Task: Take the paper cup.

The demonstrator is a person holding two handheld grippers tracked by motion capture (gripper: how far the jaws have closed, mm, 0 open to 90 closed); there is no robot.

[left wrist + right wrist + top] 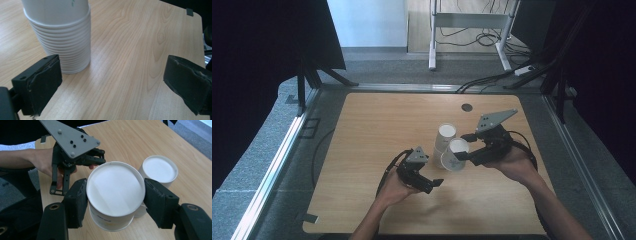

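Note:
A stack of white paper cups [445,136] stands upside down near the middle of the wooden table [377,130]. Right beside it, my right gripper [464,148] is shut on a single white paper cup [453,160], tilted with its base toward the gripper's camera. In the right gripper view the two black pads [77,202] press on the cup [112,215] from both sides, and the stack [160,170] sits just behind it. My left gripper [432,185] is open a little in front and to the left. In its own view the stack [62,37] stands beyond its left jaw, nothing between the jaws.
A small dark round plug [467,107] sits in the tabletop near the far edge. Beyond the table are a white desk frame [432,45] and cables [492,77] on the grey floor. Black curtains [267,45] hang on both sides.

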